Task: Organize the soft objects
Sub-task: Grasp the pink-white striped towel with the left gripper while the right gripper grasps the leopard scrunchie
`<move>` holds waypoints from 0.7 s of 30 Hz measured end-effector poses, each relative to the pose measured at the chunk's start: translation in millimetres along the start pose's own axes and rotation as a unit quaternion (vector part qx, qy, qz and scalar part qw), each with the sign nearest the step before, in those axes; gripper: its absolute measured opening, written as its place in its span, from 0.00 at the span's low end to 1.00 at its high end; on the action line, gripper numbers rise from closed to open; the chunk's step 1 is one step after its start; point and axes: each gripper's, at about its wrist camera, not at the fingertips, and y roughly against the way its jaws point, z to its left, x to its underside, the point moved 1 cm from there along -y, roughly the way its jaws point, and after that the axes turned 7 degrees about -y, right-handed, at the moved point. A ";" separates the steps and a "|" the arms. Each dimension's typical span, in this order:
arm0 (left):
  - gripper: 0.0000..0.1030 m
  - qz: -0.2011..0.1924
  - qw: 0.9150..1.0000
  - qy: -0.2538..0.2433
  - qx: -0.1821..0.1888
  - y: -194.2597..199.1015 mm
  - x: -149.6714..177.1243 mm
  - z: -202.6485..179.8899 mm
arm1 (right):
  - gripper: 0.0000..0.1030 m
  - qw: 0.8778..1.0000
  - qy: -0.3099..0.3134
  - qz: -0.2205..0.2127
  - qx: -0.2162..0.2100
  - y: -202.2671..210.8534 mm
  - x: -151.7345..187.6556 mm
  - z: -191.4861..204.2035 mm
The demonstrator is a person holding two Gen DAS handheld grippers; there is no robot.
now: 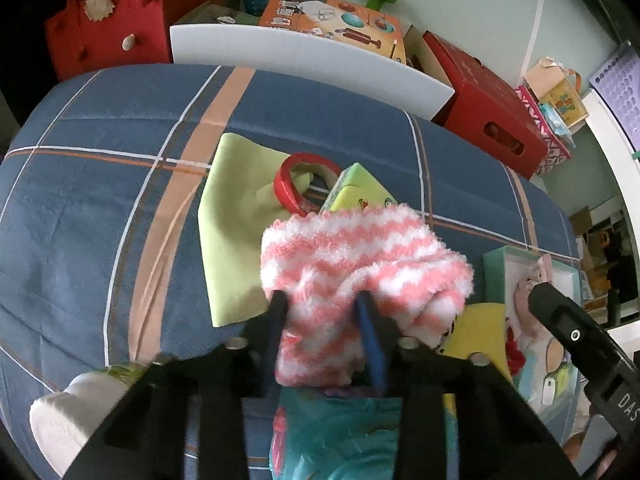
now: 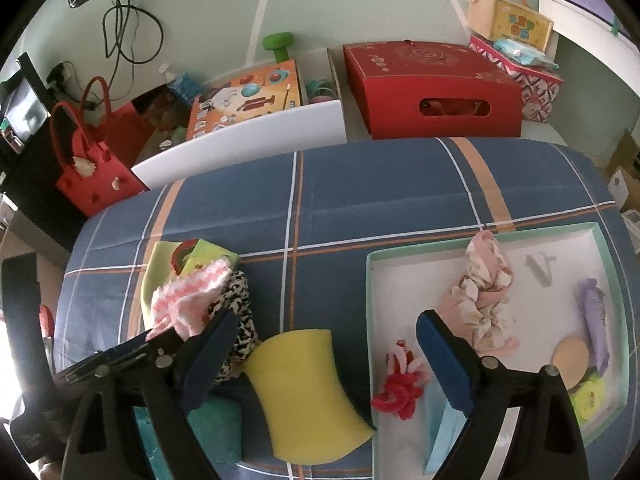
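Left wrist view shows the left hand-held gripper (image 1: 324,300) clenched on a pink-and-white fuzzy sock (image 1: 360,256), bunched between its fingers above the plaid bed (image 1: 100,184). The right hand-held gripper (image 2: 324,336) hangs released over a yellow sponge (image 2: 304,388), just left of the tray (image 2: 372,280). Lifting the sock clear before carrying it to the tray should avoid dragging the leopard-print cloth (image 2: 236,320) beneath. Whether that cloth is snagged stays hidden.

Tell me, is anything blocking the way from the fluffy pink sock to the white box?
The left tool grips the pink striped sock. Between it and the open box lie the yellow sponge and the open right tool; lifting over clears the sponge.
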 end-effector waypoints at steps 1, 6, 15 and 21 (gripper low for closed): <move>0.24 -0.002 1.000 0.001 0.001 0.2 -0.3 0.5 | 0.90 1.000 0.001 0.000 -0.002 0.1 0.0 0.2; 0.12 -0.014 1.000 -0.006 -0.015 3.8 -2.5 0.4 | 0.89 1.000 0.008 0.004 -0.011 -3.6 1.7 4.7; 0.09 -0.063 0.997 -0.008 -0.032 30.9 -8.4 7.0 | 0.76 0.998 0.017 0.003 -0.052 -4.9 4.6 13.8; 0.09 -0.083 0.996 -0.003 -0.046 44.4 -8.8 12.1 | 0.65 0.995 0.030 0.012 -0.098 -9.9 7.9 27.5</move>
